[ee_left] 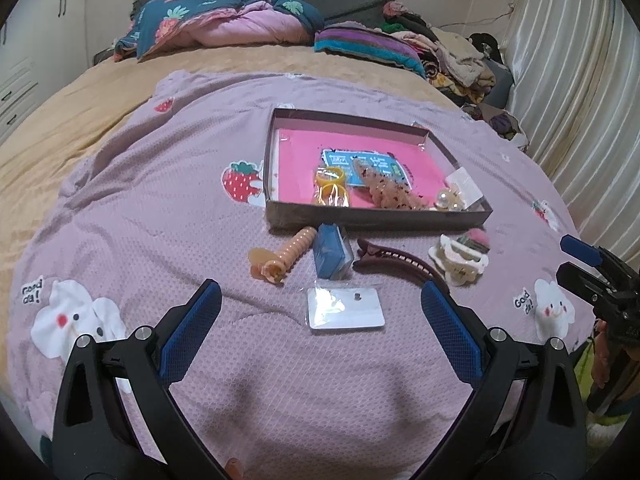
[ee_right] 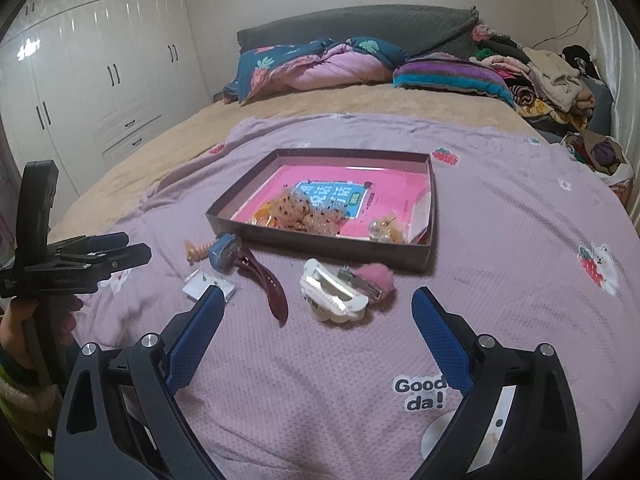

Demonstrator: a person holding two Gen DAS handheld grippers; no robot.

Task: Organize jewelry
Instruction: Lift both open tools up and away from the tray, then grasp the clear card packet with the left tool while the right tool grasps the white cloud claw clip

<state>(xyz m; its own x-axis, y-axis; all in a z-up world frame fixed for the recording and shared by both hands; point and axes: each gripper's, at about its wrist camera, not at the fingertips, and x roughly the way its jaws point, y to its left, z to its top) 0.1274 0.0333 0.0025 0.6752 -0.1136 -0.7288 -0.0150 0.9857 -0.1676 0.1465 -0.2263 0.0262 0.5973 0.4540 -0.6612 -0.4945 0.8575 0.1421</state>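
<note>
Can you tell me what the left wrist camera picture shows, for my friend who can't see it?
An open left gripper hovers over a purple blanket, empty, above a small earring card. Just past it lie a peach spiral clip, a blue box and a dark red clip, before a shallow tray already holding hair accessories.

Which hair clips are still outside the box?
Out: the spiral clip, maroon clip and white claw clip lie on the blanket, before the box.

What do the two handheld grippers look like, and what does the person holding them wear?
Both the left gripper and right gripper have black plastic frames, silver pivot bolts and textured blue finger pads. The left gripper's body carries small white lettering. A green-and-yellow patterned sleeve shows on the left arm.
</note>
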